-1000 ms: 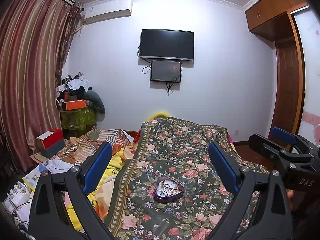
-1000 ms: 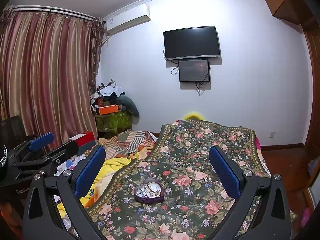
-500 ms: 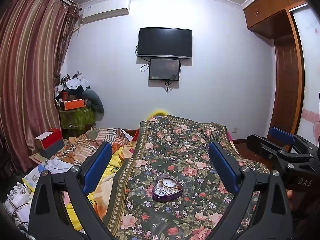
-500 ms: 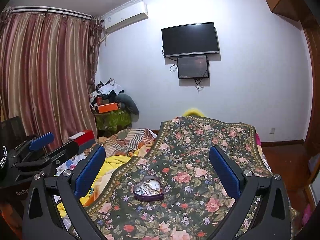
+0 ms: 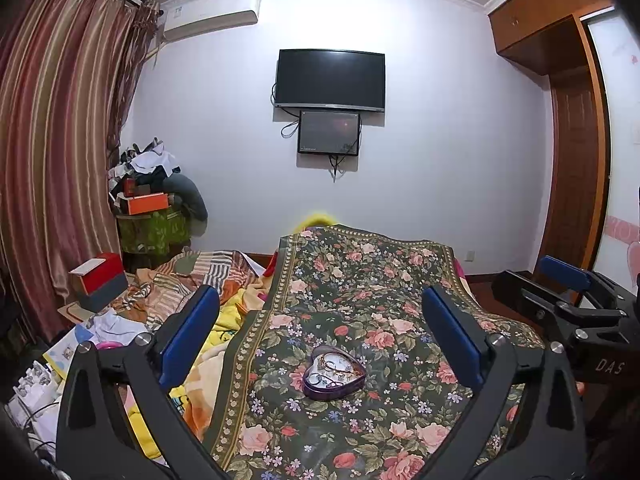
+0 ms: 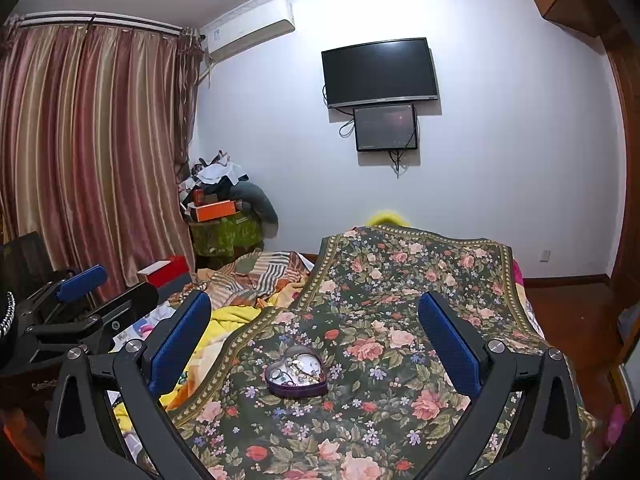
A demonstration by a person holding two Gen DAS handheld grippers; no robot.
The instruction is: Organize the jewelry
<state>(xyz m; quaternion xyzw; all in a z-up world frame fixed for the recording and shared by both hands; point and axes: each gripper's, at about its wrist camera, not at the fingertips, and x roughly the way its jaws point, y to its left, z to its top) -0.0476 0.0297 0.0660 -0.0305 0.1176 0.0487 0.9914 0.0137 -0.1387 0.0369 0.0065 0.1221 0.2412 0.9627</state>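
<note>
Left wrist view: heart-shaped tin (image 5: 334, 372) holds tangled jewelry (image 5: 335, 367); both tools (image 5: 320, 332) (image 6: 314, 332) spread, empty.

Both wrist cameras looked forward along own blue-padded fingers, above dark floral bedspread (image 5: 360, 280), facing white wall with black wall-mounted television (image 6: 379, 72). Shared: purple heart-shaped jewelry tin (image 5: 334, 372) (image 6: 297, 371), near, centred.

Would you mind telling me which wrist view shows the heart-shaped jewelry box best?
The left wrist view: the heart-shaped jewelry box sits nearly centred with its contents showing. The right wrist view shows the same box, left of centre, with equally small contents.
</note>
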